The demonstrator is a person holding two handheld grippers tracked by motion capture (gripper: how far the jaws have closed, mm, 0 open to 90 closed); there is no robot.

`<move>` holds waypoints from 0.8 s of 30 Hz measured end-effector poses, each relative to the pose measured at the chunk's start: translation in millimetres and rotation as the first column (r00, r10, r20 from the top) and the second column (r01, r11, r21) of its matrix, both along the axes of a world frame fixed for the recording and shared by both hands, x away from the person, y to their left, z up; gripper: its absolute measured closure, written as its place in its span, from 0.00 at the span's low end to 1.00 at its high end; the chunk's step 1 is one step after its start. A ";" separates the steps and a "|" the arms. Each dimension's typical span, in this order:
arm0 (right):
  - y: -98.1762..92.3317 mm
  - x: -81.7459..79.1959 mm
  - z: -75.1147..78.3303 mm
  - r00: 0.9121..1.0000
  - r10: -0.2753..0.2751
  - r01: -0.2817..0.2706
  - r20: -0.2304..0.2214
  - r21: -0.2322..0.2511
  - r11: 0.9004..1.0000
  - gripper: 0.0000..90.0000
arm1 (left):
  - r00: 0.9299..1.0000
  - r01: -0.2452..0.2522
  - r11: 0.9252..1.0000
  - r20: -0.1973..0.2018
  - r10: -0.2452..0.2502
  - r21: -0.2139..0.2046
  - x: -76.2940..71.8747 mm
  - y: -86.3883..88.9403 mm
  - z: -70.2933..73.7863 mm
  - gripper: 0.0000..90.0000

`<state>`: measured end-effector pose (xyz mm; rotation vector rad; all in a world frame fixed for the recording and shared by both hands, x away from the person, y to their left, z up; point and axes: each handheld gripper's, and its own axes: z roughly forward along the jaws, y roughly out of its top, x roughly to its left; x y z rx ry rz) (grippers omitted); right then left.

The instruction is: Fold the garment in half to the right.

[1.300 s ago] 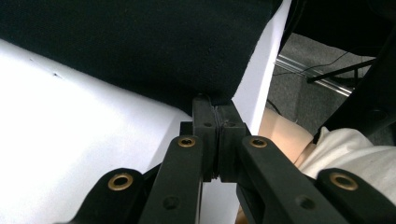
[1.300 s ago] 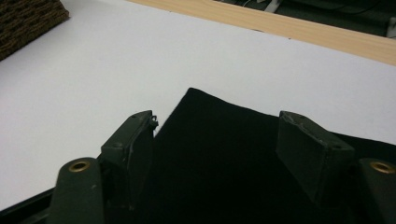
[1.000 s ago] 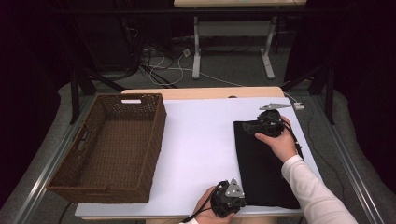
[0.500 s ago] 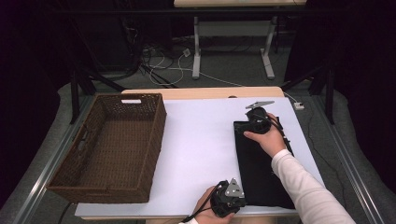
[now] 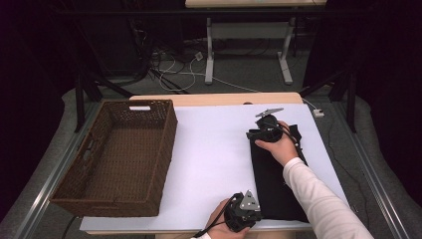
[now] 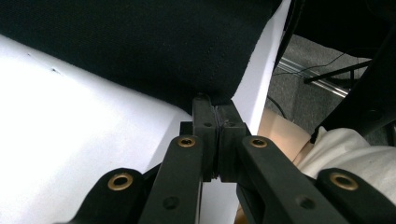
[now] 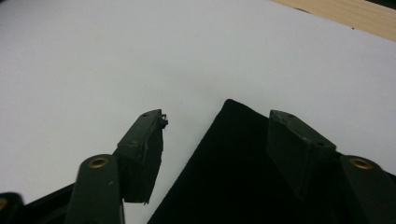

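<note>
A black cloth (image 5: 276,184) lies flat on the right part of the white table (image 5: 214,149). My left gripper (image 5: 258,212) rests at the table's near edge, shut on the cloth's near left corner (image 6: 140,42); in the left gripper view its jaws (image 6: 216,109) meet at the cloth's hem. My right gripper (image 5: 252,135) is down at the cloth's far left corner. Its jaws (image 7: 217,119) have just been closing and still stand apart. The cloth's corner (image 7: 243,177) lies between them, untouched by the pads.
A brown wicker basket (image 5: 169,129) stands on the left of the table, with nothing inside. White table surface stretches between basket and cloth. A wooden edge (image 5: 214,98) runs along the table's far side. Cables and table legs lie on the floor beyond.
My right gripper has moved left along the cloth's far edge to its far left corner. The left gripper has stayed put.
</note>
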<state>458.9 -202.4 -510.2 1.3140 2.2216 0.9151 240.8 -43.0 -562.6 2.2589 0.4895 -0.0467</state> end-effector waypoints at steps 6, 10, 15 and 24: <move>3.9 7.3 -7.8 0.999 -0.029 0.028 -0.023 -0.031 0.999 0.47 | 1.000 0.002 1.000 -0.003 -0.002 -0.002 0.1 0.5 -0.1 0.99; 6.9 13.1 -12.3 0.998 -0.049 0.047 -0.039 -0.035 0.998 0.50 | 1.000 0.002 1.000 -0.007 -0.002 -0.001 0.3 0.7 0.0 0.99; 8.0 19.7 -18.2 0.996 -0.062 0.061 -0.059 -0.011 0.998 0.55 | 1.000 0.000 1.000 -0.005 0.000 -0.008 0.5 0.8 -0.3 0.99; 6.8 26.4 -31.0 0.987 -0.103 0.102 -0.121 -0.015 0.995 0.61 | 1.000 -0.001 1.000 -0.006 0.001 -0.006 0.7 1.8 -0.2 0.99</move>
